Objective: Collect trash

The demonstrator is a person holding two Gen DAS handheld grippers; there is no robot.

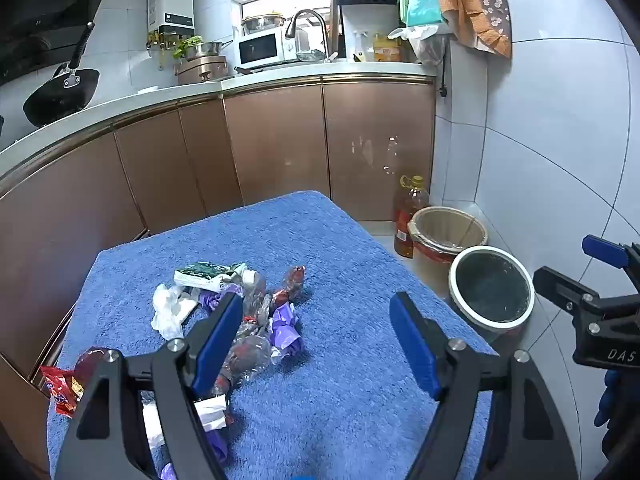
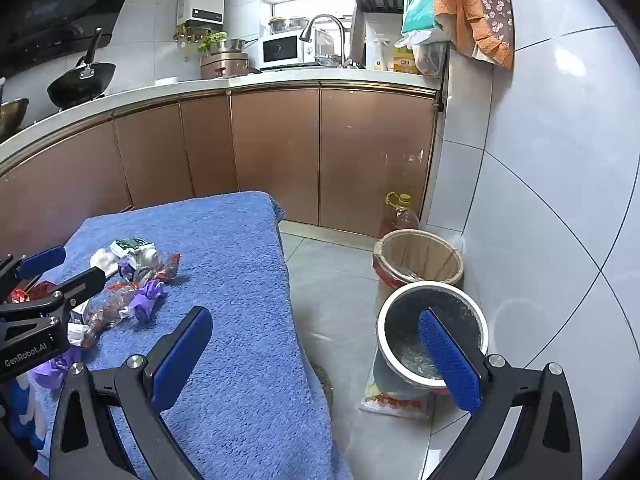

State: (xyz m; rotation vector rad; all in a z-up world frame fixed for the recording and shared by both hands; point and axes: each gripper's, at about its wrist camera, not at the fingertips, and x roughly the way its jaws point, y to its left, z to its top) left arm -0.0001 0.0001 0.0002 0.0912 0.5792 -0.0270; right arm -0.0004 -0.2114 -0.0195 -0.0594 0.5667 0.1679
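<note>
Light, crinkly, easily crushed wrappers (image 1: 256, 320) were seen just ahead of the released, empty left hand-held gripper (image 1: 316, 336), best pinched at a twisted end.

Wide-open left gripper (image 1: 316, 316) above wrappers (image 1: 256, 316) on blue towel (image 1: 360, 400).

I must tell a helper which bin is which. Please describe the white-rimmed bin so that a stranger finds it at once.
Find the blue towel-covered table; on the tiled floor to its right, by the white wall, stand two bins. The white-rimmed bin is the nearer one, dark inside, while its neighbour, the beige-lined bin, stands behind it beside an oil bottle.
</note>
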